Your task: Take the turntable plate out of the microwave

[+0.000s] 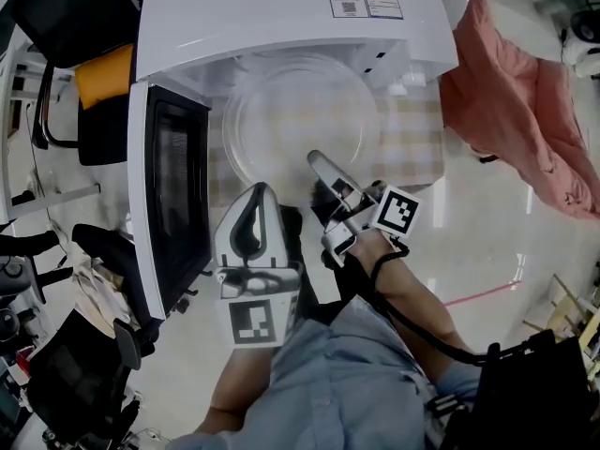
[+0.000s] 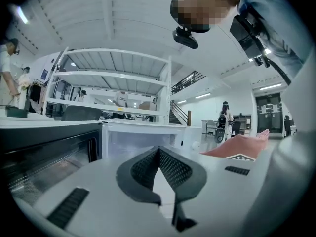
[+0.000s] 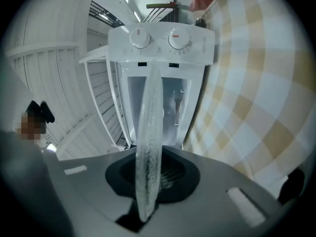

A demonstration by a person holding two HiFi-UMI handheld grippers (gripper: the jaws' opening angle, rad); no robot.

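Left gripper (image 1: 257,191) is nearest, jaws pressed together with nothing in them. Just beside it the right gripper (image 1: 317,162) is clamped on the near rim of the glass turntable plate (image 1: 300,120), which sits at the mouth of the white microwave (image 1: 281,12), over the checked tablecloth (image 1: 412,143). Microwave door (image 1: 173,204) hangs wide open on the left.

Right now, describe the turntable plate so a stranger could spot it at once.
Find the white microwave with its door swung open. Just in front of its opening, the turntable plate is pinched by its near rim in the right gripper. It is the only clear round glass disc; the checked cloth shows through it.
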